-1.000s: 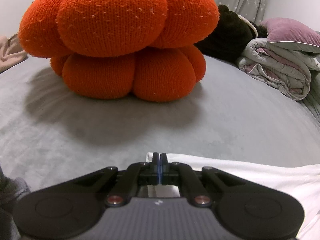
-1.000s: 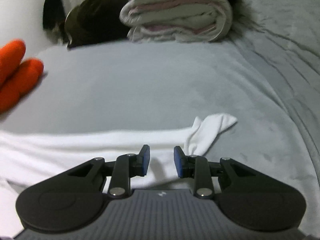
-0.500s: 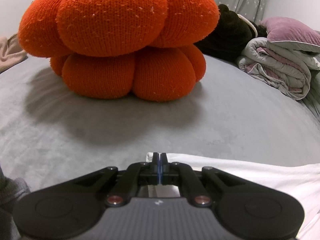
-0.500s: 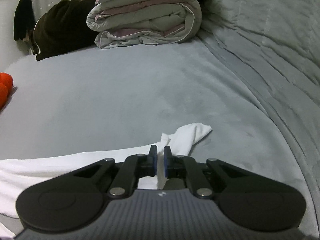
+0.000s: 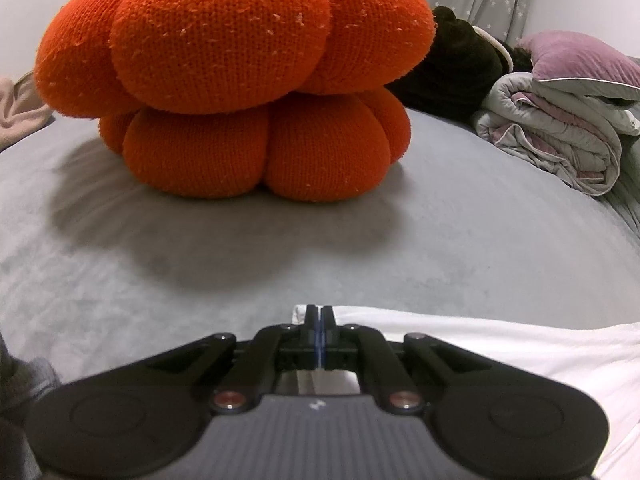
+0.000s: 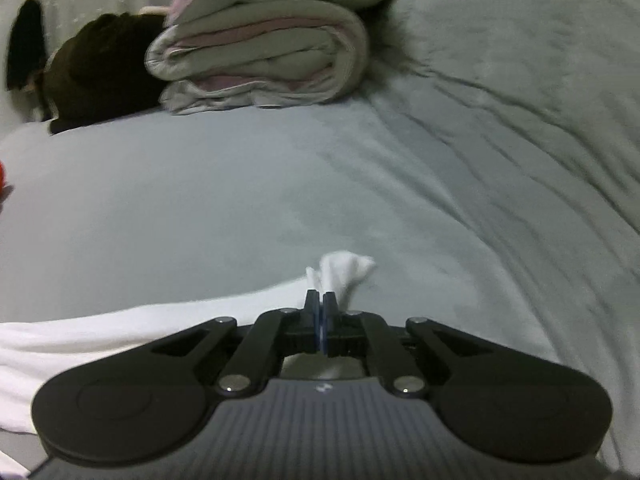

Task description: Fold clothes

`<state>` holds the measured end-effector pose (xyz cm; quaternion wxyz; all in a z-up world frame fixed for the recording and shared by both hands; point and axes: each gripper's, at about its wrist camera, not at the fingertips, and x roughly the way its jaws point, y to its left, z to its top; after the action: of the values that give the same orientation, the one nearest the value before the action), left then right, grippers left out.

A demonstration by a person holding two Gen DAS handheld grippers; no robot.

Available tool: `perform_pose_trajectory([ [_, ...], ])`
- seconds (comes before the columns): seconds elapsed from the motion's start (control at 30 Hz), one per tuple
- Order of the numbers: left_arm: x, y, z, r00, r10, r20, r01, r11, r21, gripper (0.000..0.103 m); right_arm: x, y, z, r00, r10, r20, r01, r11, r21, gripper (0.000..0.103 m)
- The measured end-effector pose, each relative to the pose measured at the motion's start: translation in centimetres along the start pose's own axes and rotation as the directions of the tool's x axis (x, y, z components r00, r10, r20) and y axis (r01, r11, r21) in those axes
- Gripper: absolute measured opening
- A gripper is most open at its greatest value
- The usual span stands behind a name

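Two grippers pinch the white garment [image 5: 500, 354] spread across the grey bed [image 5: 240, 264]: the left gripper [image 5: 320, 316] has its jaws closed on one corner, the right gripper [image 6: 321, 300] clamps the bunched far corner. An orange cushion [image 5: 240, 80] sits beyond.

Hand-held gripper [image 6: 320, 304] seemingly pinching white garment [image 6: 160, 328]

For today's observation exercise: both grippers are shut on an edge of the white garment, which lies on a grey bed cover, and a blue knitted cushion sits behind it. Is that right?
One detail is wrong: the knitted cushion is orange, not blue, as the left wrist view shows. The rest holds: the left gripper and right gripper are each shut on the white garment, which lies on the grey bed cover.
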<state>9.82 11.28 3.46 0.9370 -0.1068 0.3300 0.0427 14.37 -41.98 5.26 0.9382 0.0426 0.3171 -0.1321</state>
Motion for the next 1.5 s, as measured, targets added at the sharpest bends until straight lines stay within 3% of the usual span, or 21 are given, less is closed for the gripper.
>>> perform_pose_trajectory([
  [0.2, 0.0, 0.0, 0.0, 1.0, 0.003, 0.0, -0.003, 1.0, 0.003, 0.0, 0.4, -2.5, -2.7, 0.985, -0.134, -0.109, 0.147, 0.981, 0.123, 0.0],
  [0.33, -0.1, 0.0, 0.0, 1.0, 0.002, -0.003, -0.002, 1.0, -0.002, 0.0, -0.1, -3.2, -1.9, 0.993, -0.086, -0.081, 0.099, 0.979, 0.181, 0.0],
  [0.4, -0.1, 0.1, 0.0, 1.0, 0.0, -0.004, 0.0, 1.0, -0.006, 0.0, -0.3, -3.6, -1.2, 0.997, -0.05, -0.059, 0.06, 0.979, 0.193, 0.015],
  [0.47, -0.1, 0.1, 0.0, 1.0, -0.001, -0.005, 0.001, 1.0, -0.009, 0.0, 0.2, -4.6, -0.9, 0.996, -0.057, -0.068, 0.074, 0.959, 0.273, 0.03],
  [0.6, -0.1, 0.1, 0.0, 1.0, 0.002, -0.004, -0.002, 1.0, -0.001, 0.0, 1.5, -5.7, -1.7, 0.997, 0.047, -0.056, -0.022, 0.922, 0.386, 0.03],
  [0.63, -0.1, 0.0, -0.1, 1.0, 0.003, -0.003, -0.003, 1.0, 0.003, 0.001, 1.8, -5.1, -2.0, 0.998, 0.024, -0.065, 0.001, 0.934, 0.357, 0.026],
  [0.67, -0.1, 0.0, -0.1, 1.0, 0.004, -0.002, -0.004, 1.0, 0.006, 0.0, 2.0, -4.5, -2.0, 0.998, -0.005, -0.065, 0.026, 0.945, 0.327, 0.01],
  [0.7, -0.1, 0.0, -0.1, 1.0, 0.004, -0.002, -0.004, 1.0, 0.008, 0.0, 2.2, -4.1, -2.0, 0.997, -0.033, -0.064, 0.051, 0.953, 0.299, 0.002],
  [0.87, -0.1, 0.1, -0.1, 1.0, 0.006, -0.003, -0.006, 1.0, 0.009, 0.0, 0.3, -3.5, -0.1, 0.991, -0.132, -0.016, 0.132, 0.963, 0.235, 0.002],
  [1.0, -0.1, 0.1, 0.0, 1.0, 0.012, -0.008, -0.012, 1.0, 0.02, 0.0, 0.9, -2.5, -0.5, 0.974, -0.206, -0.095, 0.217, 0.968, 0.126, 0.002],
  [1.1, -0.1, 0.4, 0.1, 1.0, 0.01, -0.018, -0.01, 1.0, 0.012, 0.003, 2.9, -1.7, -1.8, 0.958, -0.243, -0.154, 0.248, 0.969, 0.01, 0.005],
  [1.2, -0.3, 0.9, 0.5, 0.999, 0.022, -0.029, -0.022, 1.0, 0.016, 0.003, 2.3, -1.5, -0.5, 0.969, -0.21, -0.133, 0.208, 0.978, -0.024, 0.025],
  [1.23, -0.4, 1.0, 0.7, 0.999, 0.029, -0.032, -0.028, 0.999, 0.026, 0.003, 1.8, -1.6, 0.1, 0.977, -0.191, -0.1, 0.19, 0.982, -0.016, 0.04],
  [1.27, -0.5, 1.0, 0.8, 0.999, 0.032, -0.034, -0.031, 0.999, 0.04, 0.003, 1.3, -1.6, 0.9, 0.983, -0.17, -0.062, 0.17, 0.985, -0.015, 0.045],
  [1.33, -0.7, 0.9, 1.1, 0.998, 0.045, -0.051, -0.04, 0.994, 0.105, 0.003, 1.3, -1.2, 2.2, 0.99, -0.14, -0.021, 0.138, 0.989, -0.051, 0.045],
  [1.4, -1.0, 0.8, 1.2, 0.995, 0.078, -0.06, -0.068, 0.984, 0.166, 0.003, 2.5, -0.6, 2.8, 0.991, -0.121, -0.051, 0.114, 0.986, -0.124, 0.045],
  [1.5, -1.1, 1.6, 1.5, 0.996, 0.043, -0.082, -0.031, 0.99, 0.137, 0.003, 4.3, 1.1, 3.1, 0.986, -0.122, -0.114, 0.094, 0.97, -0.222, 0.045],
])
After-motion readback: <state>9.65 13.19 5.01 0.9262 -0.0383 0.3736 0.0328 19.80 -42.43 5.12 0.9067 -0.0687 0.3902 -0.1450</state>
